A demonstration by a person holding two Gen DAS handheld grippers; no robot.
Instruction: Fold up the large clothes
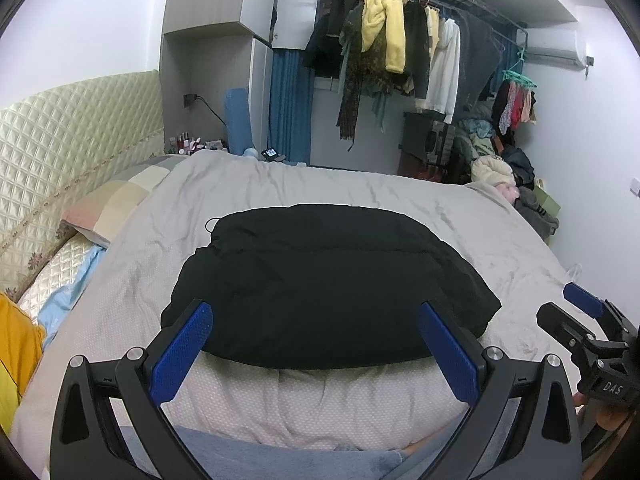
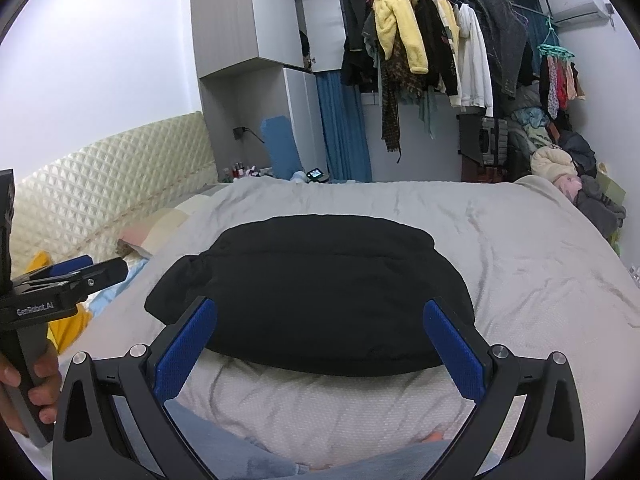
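Note:
A black padded garment (image 1: 320, 284) lies folded into a compact bundle on the grey bedspread (image 1: 280, 184); in the right wrist view the black garment (image 2: 312, 292) fills the middle of the bed. My left gripper (image 1: 316, 312) hovers above the bundle's near edge, its blue pads wide apart and nothing between them. My right gripper (image 2: 320, 312) stands the same way, open and empty over the near edge. Each wrist view shows the other gripper off to the side, held by a hand (image 2: 24, 380).
A quilted headboard (image 1: 60, 132) and pillows (image 1: 120, 200) lie to the left, with yellow cloth (image 1: 16, 352) beside them. A rail of hanging clothes (image 1: 400, 40) and a heap of clothes (image 1: 508, 172) stand beyond the bed. Grey-blue fabric (image 1: 280, 460) shows at the bottom edge.

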